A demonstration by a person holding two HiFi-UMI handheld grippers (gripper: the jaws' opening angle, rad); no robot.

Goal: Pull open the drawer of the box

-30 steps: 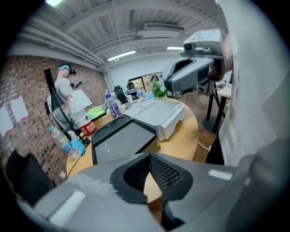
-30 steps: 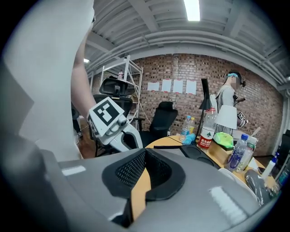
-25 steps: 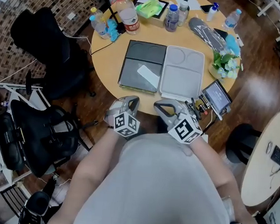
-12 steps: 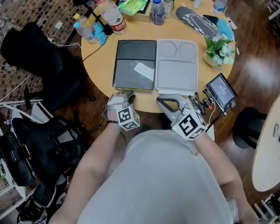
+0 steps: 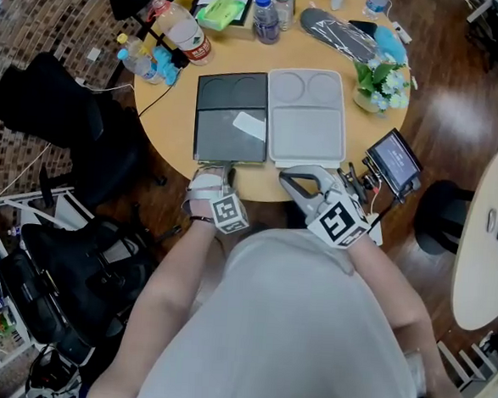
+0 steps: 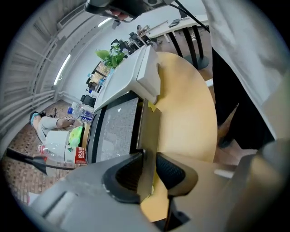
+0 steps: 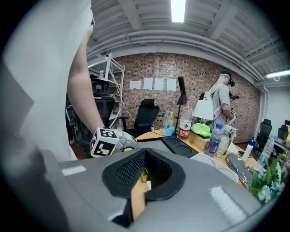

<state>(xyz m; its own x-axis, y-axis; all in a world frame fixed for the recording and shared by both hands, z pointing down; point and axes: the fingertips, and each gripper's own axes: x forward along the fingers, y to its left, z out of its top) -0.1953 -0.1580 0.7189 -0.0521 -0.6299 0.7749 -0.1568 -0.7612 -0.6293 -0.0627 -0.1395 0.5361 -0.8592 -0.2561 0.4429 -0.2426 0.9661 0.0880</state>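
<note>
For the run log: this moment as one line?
left gripper: jaws just opening, thin grey drawer handle between | right gripper: shut, empty

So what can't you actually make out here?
1. Dark box, head view: its front face is unseen from above, so how it opens is hidden.
2. Left claw, left gripper view: its jaws have just been opening around a thin panel; whether that panel pulls out is unclear.
3. Small screen, head view: its display is too small to read.
</note>
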